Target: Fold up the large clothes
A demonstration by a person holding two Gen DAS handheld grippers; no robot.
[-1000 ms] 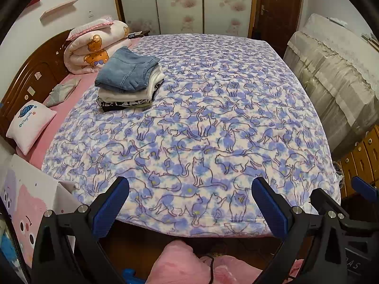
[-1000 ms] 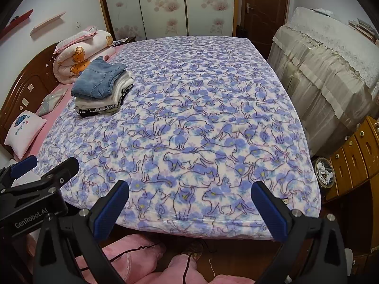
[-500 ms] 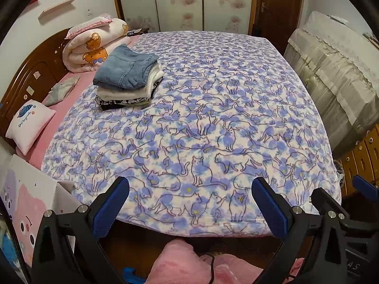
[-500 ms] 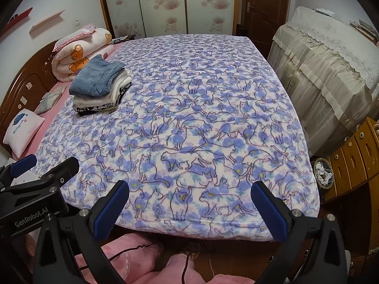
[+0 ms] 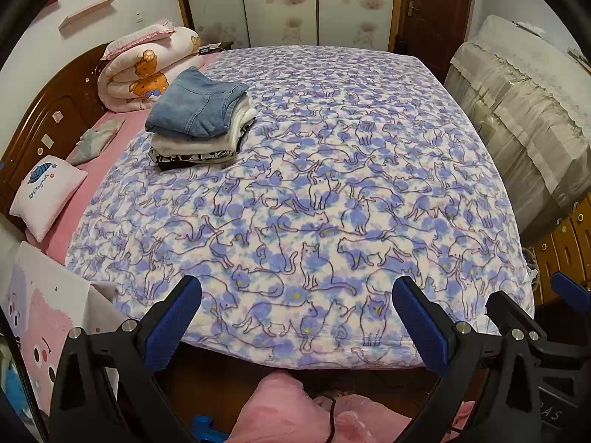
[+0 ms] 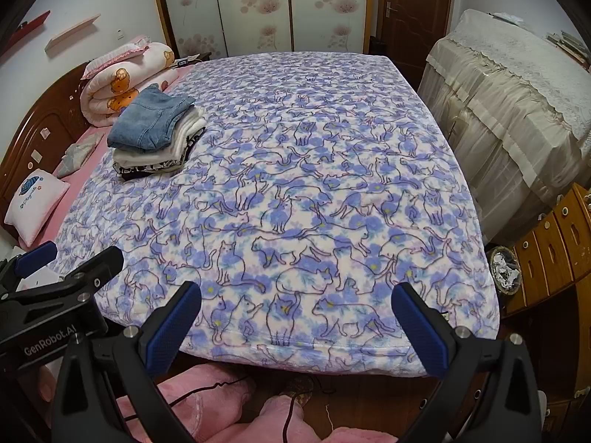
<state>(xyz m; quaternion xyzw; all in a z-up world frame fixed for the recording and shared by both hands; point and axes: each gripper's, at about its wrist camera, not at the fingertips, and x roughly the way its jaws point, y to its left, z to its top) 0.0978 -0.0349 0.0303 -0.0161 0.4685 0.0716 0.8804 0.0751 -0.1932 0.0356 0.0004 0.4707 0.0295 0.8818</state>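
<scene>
A stack of folded clothes (image 5: 201, 125) (image 6: 157, 136), blue denim on top, rests on the far left of the bed. The bed is covered by a purple cat-print blanket (image 5: 314, 192) (image 6: 306, 199). My left gripper (image 5: 297, 317) hangs open over the bed's near edge, nothing between its blue pads. My right gripper (image 6: 295, 319) is open too, just right of the left one, also holding nothing. In the left wrist view part of the right gripper shows at the right edge. In the right wrist view part of the left gripper shows at the left edge.
A rolled bear-print quilt (image 5: 147, 70) and a small white pillow (image 5: 46, 193) lie by the wooden headboard (image 5: 44, 110). Covered furniture (image 6: 509, 110) and wooden drawers (image 6: 554, 243) stand on the right. A person's pink slippers (image 6: 236, 406) are below, on the floor.
Both grippers have drifted slightly forward and up, so the bed sits a little lower in each view. Both stay open and empty.
</scene>
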